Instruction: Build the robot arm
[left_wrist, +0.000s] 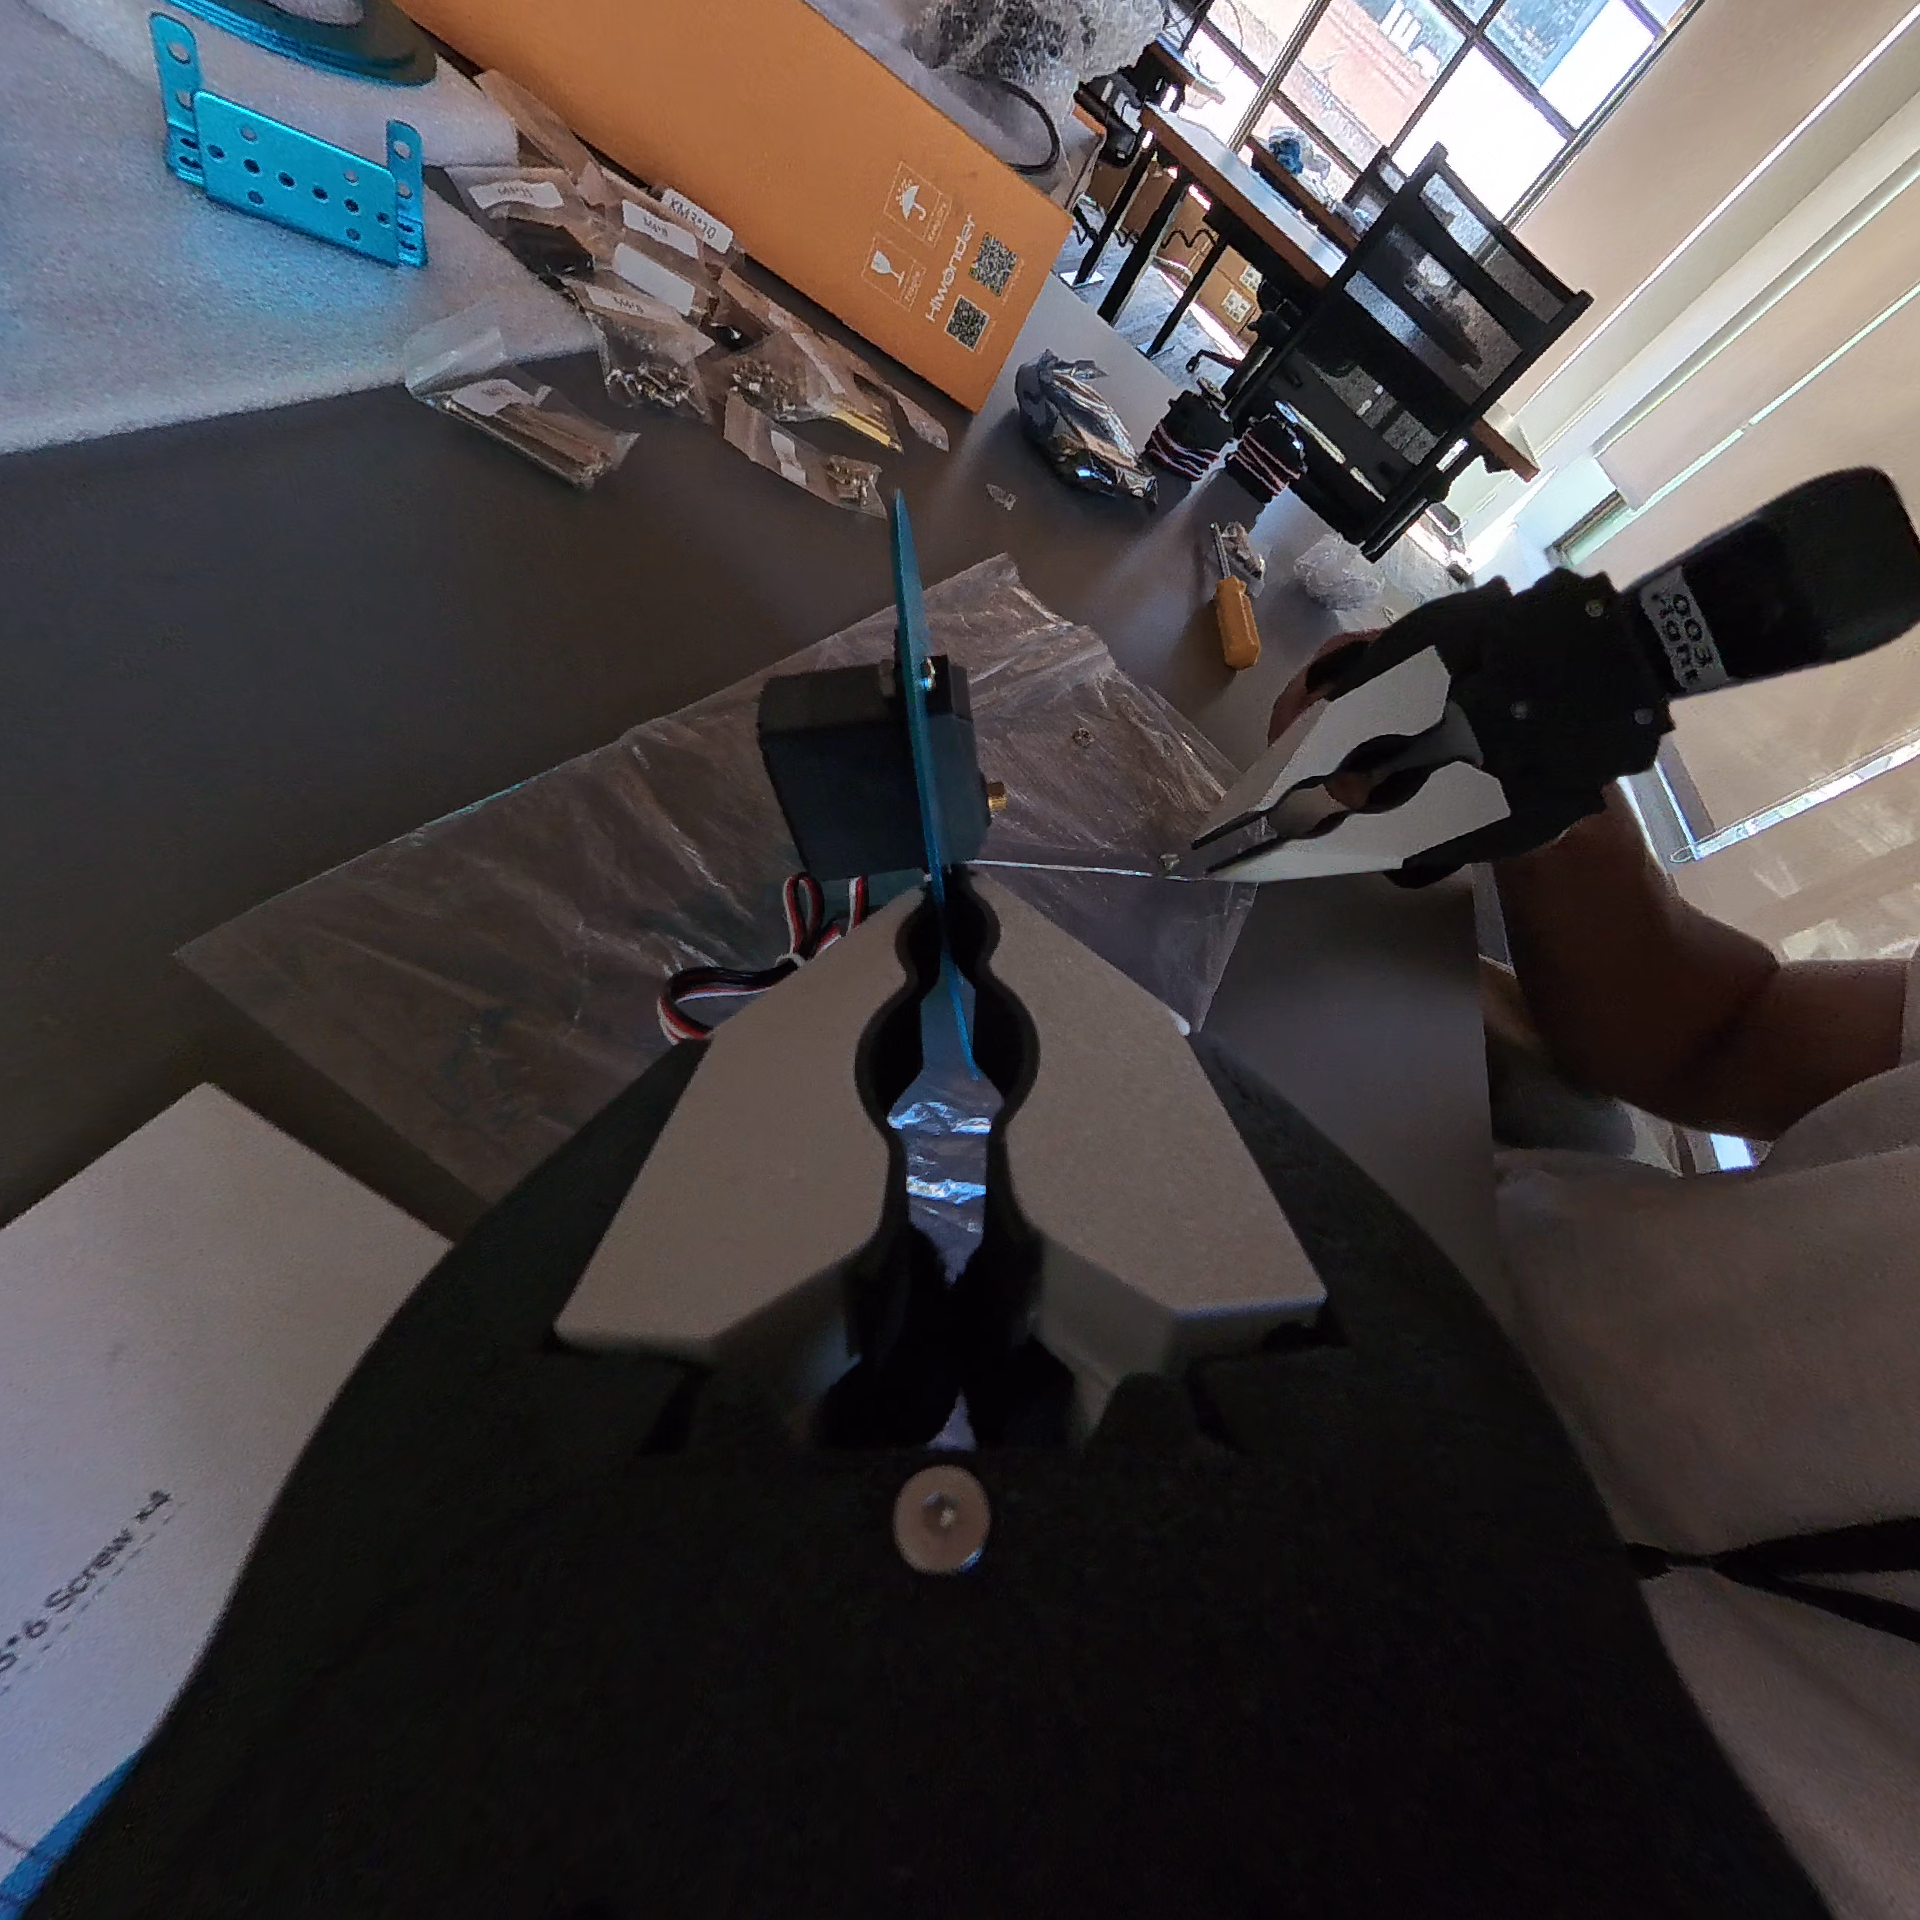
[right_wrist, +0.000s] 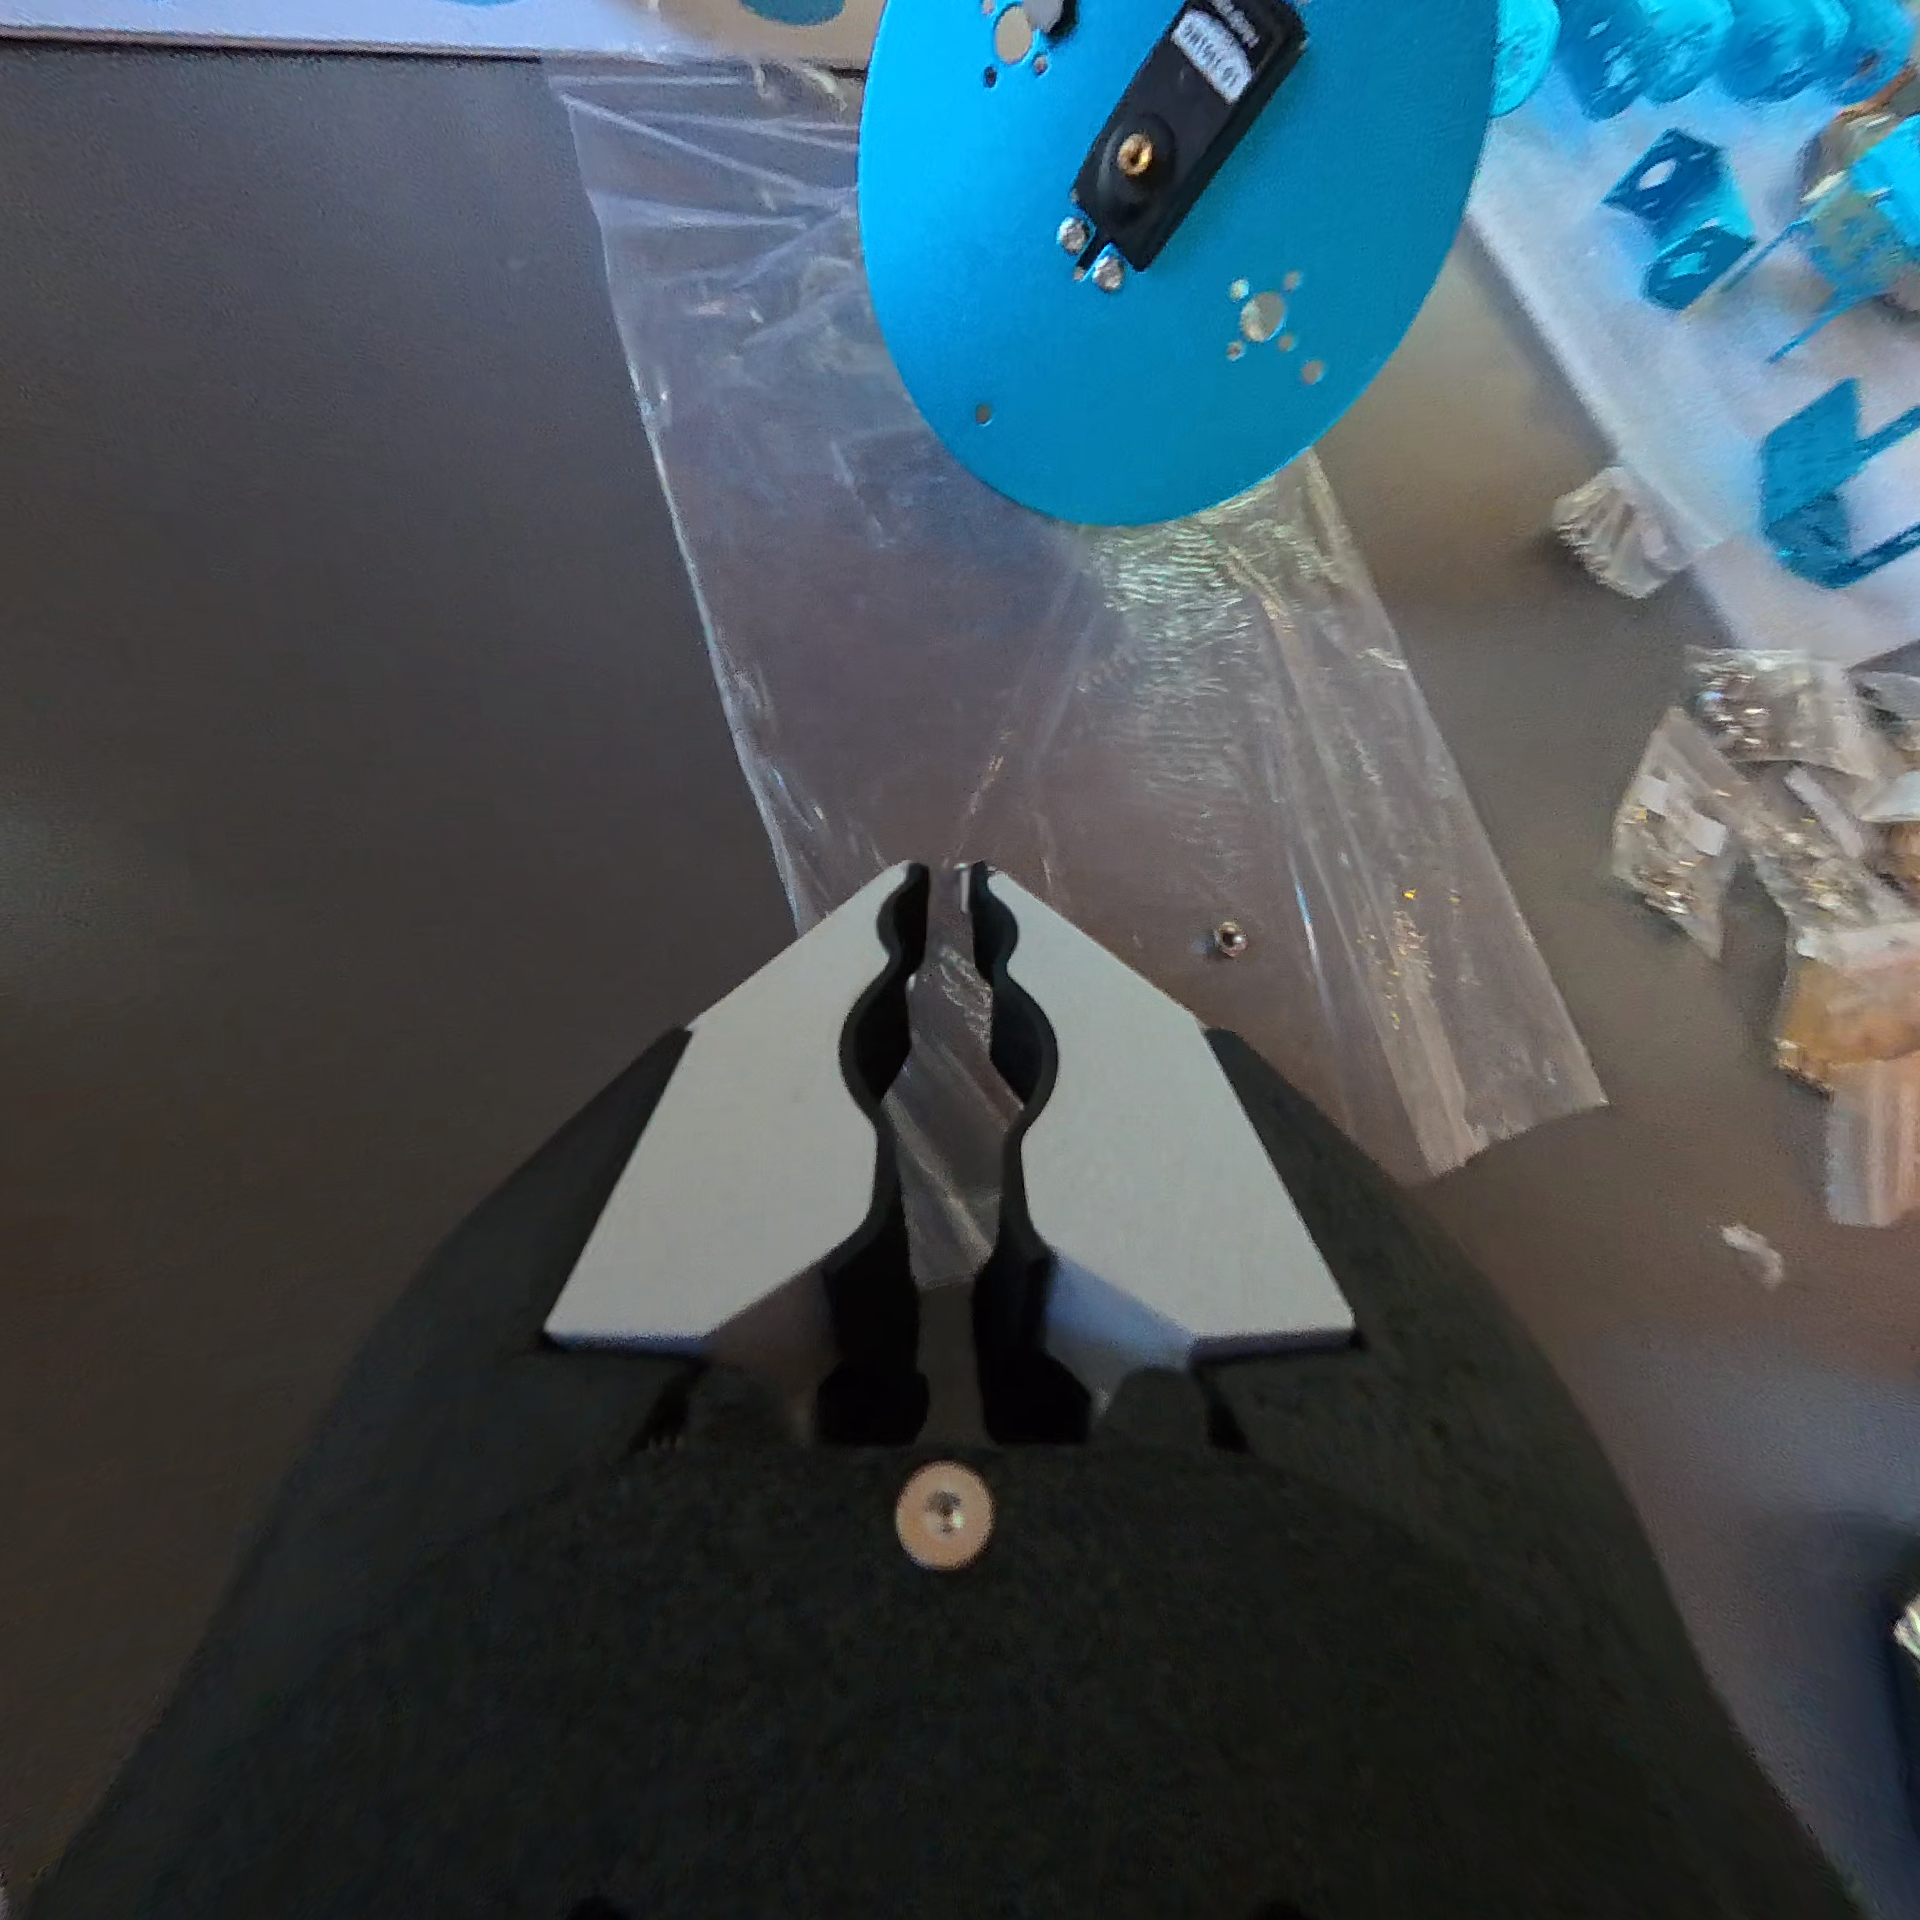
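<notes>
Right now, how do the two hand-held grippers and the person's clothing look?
Each hand-held gripper, left and right, has a rough black body, flat pale-grey fingers with wavy black inner edges, and one silver screw. The person wears a black glove and pale clothing.

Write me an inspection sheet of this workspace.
Surface: dark table, clear plastic sheet on it.
Job's things: blue disc with black servo mounted.
Clutter: hardware bags, blue brackets, orange box, loose nut.
Grippers: left claw shut on the disc's edge; right claw pinches a thin metal tool.
Cables: servo wires.
Surroundings: desks, windows.
</notes>
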